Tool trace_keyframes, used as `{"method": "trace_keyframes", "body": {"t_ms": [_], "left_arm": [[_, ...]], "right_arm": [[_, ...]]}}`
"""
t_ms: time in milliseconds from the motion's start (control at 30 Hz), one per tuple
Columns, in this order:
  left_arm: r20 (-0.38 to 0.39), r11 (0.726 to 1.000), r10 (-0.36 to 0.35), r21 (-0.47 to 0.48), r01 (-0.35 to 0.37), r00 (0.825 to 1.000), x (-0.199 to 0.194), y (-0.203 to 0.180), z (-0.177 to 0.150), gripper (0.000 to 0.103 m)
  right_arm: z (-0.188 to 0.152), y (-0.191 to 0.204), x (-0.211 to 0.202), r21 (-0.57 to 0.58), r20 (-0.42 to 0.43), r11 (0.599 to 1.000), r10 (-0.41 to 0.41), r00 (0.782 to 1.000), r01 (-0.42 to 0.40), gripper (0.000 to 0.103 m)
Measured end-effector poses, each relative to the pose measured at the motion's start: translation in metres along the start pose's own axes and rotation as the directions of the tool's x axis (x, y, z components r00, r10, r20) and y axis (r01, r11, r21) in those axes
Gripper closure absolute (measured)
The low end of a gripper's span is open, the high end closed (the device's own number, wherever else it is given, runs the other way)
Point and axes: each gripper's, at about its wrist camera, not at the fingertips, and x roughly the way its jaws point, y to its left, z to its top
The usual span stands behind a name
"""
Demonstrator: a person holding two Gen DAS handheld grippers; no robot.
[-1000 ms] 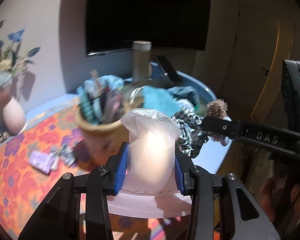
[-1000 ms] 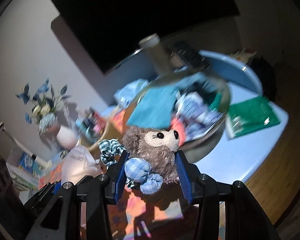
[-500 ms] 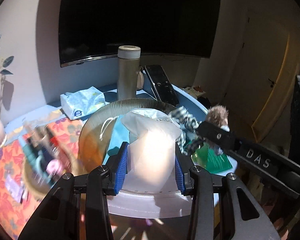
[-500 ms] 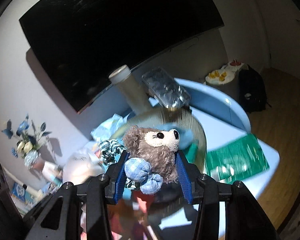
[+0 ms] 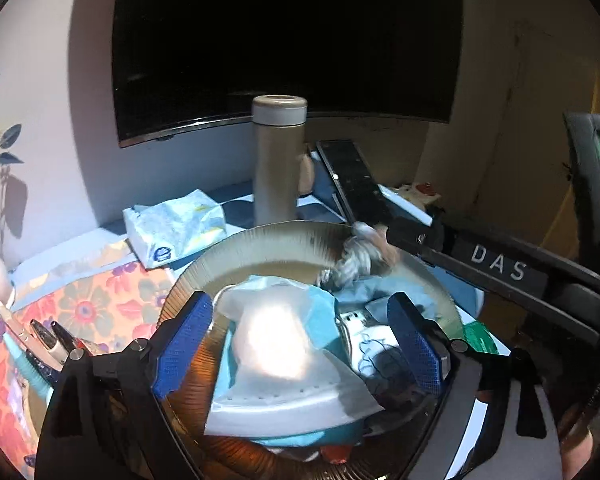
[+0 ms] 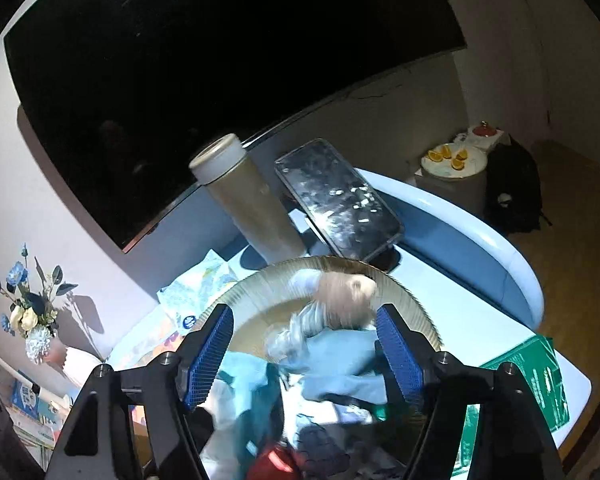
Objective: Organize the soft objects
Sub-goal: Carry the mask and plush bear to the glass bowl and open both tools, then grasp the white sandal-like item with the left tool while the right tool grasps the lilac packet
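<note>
The ribbed bowl [image 5: 260, 240] fills the centre. Both the left gripper [image 5: 300, 340] and right gripper [image 6: 304, 348] gape wide, holding nothing. White pouch [image 5: 276, 340] lies inside; blurred plush bear [image 6: 344, 296] at twelve o'clock.

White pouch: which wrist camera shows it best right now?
The left wrist view: the white pouch lies centred between the open left gripper fingers, in the bowl. The right wrist view catches only a dim white edge of it.
</note>
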Motion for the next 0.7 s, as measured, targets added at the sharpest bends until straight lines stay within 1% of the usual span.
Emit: {"method": "trace_keyframes", "body": {"t_ms": [233,433,533,633,700], "left_arm": [[0.011,0.999,-0.01,0.031,0.01,1.0,-0.018,-0.009,-0.008,0.015],[0.038,0.999,-0.028,0.029,0.027,0.999,-0.054,-0.011,-0.021,0.014],[0.029,0.999,-0.031,0.011,0.031,0.999,-0.073,-0.01,-0.04,0.015],[0.022,0.999,-0.03,-0.009,0.03,0.999,-0.091,-0.006,-0.062,0.015],[0.014,1.0,-0.01,-0.021,0.01,1.0,-0.103,0.001,-0.075,0.014]], "right_arm": [[-0.018,-0.014,-0.023,0.05,0.004,0.999,0.003,1.0,-0.003,0.031],[-0.035,-0.004,-0.058,0.038,0.039,0.999,-0.019,0.999,0.017,0.03],[-0.049,0.001,-0.071,0.036,0.018,0.999,-0.033,0.999,0.032,0.024],[-0.066,0.007,-0.081,0.026,-0.008,0.999,-0.032,0.999,0.033,0.024],[-0.077,0.016,-0.087,0.001,-0.021,1.0,-0.024,1.0,0.024,0.023]]}}
